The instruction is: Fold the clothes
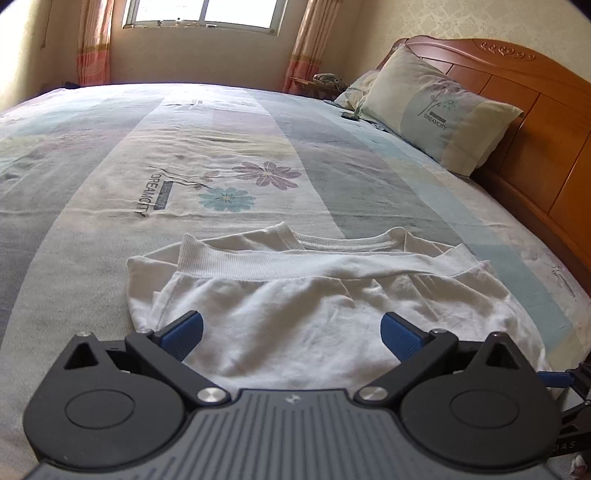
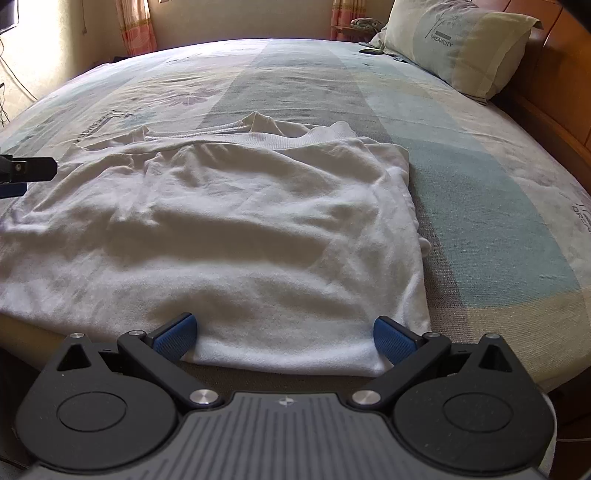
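A white garment lies folded on the bed, its ribbed hem laid up near the neckline. My left gripper hovers open over the garment's near left part, nothing between its blue pads. In the right wrist view the same white garment spreads across the sheet with its near edge at the bed's edge. My right gripper stands open over that near right corner, holding nothing. A tip of the left gripper shows at the far left of the right wrist view.
The bed has a patterned sheet with flowers and lettering. A pillow leans on the wooden headboard at the right. A window with curtains is behind. A small dark object lies near the pillow.
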Demonstrator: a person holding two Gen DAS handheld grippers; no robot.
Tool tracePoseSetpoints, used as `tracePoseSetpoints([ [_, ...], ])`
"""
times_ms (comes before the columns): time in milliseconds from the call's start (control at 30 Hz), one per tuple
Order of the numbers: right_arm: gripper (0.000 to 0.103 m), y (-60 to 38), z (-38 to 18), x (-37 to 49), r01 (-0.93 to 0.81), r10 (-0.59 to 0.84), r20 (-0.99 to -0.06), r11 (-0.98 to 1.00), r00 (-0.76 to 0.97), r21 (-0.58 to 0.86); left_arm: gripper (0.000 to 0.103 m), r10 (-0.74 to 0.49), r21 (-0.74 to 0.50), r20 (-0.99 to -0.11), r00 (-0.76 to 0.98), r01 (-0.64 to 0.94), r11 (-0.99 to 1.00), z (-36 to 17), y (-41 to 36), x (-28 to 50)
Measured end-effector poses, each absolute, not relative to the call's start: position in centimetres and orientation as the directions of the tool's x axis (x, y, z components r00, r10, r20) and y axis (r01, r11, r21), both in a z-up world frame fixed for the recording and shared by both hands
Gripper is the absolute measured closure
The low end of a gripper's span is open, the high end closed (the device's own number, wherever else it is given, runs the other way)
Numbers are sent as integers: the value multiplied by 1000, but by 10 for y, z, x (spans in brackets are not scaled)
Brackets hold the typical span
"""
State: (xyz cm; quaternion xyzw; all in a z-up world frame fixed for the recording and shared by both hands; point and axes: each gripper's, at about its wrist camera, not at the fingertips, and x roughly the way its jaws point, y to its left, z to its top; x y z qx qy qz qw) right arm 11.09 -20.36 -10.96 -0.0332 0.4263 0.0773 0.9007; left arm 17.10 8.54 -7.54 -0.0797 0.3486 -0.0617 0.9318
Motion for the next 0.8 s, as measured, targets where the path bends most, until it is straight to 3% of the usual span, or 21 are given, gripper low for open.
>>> tracePoseSetpoints([
  [200,0,-207,-108,108,-192,134,-769,981,626,15,2,-61,-60,-733,677,25,998,-85,86,188],
  [467,0,-208,-87,98,-287,265,-732,953,628,99,1,-89,-68,-700,708,59,996,-51,101,169],
  [567,0,-208,-76,96,-310,301,-709,943,638,121,1,-121,-105,-699,705,66,992,-46,112,166],
  [700,0,-211,-70,92,-365,449,-668,890,594,274,1,-201,-242,-698,687,39,970,-46,139,163],
  [800,0,-214,-65,90,-400,553,-621,832,555,383,1,-182,-246,-720,670,0,969,-50,151,162],
])
